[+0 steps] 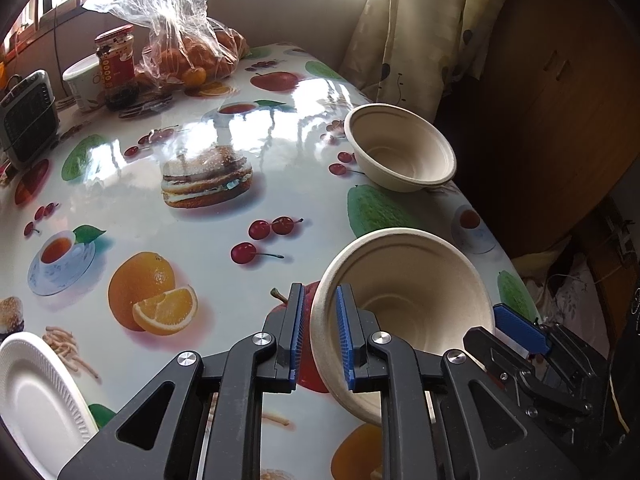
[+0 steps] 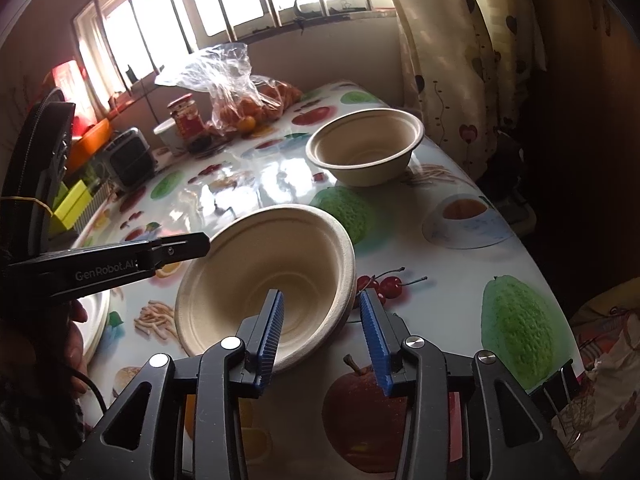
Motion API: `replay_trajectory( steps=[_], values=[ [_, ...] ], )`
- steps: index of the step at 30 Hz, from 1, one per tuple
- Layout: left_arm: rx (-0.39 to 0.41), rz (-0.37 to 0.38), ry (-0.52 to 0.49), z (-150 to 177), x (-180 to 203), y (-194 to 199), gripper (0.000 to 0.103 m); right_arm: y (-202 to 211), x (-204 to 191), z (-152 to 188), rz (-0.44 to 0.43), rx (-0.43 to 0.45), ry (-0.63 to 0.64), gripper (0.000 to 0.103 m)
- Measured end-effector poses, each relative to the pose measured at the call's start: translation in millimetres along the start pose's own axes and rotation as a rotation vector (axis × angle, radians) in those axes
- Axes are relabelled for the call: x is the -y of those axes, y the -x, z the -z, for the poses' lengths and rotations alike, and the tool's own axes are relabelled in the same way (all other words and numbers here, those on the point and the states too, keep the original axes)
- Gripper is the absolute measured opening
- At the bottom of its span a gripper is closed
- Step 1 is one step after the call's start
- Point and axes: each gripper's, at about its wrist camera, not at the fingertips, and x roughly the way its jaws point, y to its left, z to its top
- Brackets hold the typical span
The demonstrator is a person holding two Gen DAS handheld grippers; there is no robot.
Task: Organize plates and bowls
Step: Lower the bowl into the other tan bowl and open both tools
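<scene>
My left gripper [image 1: 320, 336] is shut on the rim of a tilted beige paper bowl [image 1: 404, 312], held above the table near its front right. In the right wrist view the same bowl [image 2: 264, 284] is tilted, with the left gripper [image 2: 192, 246] at its left rim. My right gripper [image 2: 322, 336] is open, its fingers straddling the bowl's near right rim without clamping it; it also shows in the left wrist view [image 1: 520, 330]. A second beige bowl [image 1: 400, 148] [image 2: 366, 146] stands upright farther back. A white foam plate [image 1: 36, 400] lies at the front left.
The table [image 1: 200, 216] has a glossy fruit-print cover. At its far end are a bag of oranges [image 1: 192, 52], a red-labelled jar [image 1: 116, 64], a white cup [image 1: 82, 80] and a small heater [image 1: 28, 116]. A curtain [image 1: 412, 28] and cupboard [image 1: 560, 100] stand on the right.
</scene>
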Motion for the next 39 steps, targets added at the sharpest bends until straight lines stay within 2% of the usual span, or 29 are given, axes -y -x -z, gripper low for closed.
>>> replay_trajectory(
  steps=[5,10,14,32,37,39],
  values=[
    [0.03,-0.034,-0.024,-2,3,5,0.024,1,1,-3,0.008,0.009,0.004,0.047],
    [0.046,-0.078,-0.046,-5,5,8,0.026,1,2,-7,0.014,0.017,0.003,0.051],
    [0.063,-0.093,-0.054,-10,5,11,0.035,4,3,-14,0.025,0.03,0.01,0.053],
    [0.121,-0.137,-0.115,-49,9,8,0.035,0,22,-57,0.077,0.084,0.017,0.056],
    [0.13,-0.109,-0.128,-64,9,1,0.035,-8,32,-70,0.09,0.089,0.014,0.056],
    [0.134,-0.124,-0.138,-71,10,-3,0.035,-12,38,-75,0.098,0.087,0.01,0.056]
  ],
)
